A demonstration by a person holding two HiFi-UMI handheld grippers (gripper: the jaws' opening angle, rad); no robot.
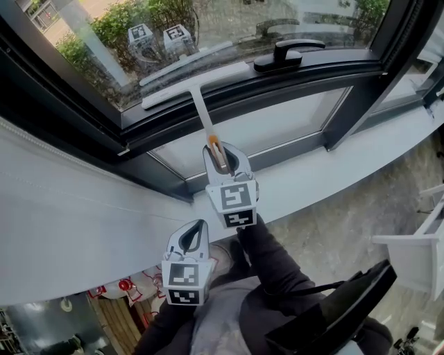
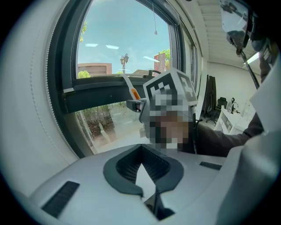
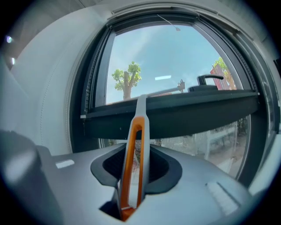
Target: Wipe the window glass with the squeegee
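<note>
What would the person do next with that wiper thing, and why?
Probably lift the squeegee up the glass for a downward pull. The right gripper is shut on its handle, and its blade lies along the pane's bottom edge, right against the dark frame, so it seems unable to travel lower.

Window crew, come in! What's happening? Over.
Right gripper shut on squeegee. Left gripper shut, empty. Blade at bottom of glass. Window handle close beside it.
</note>
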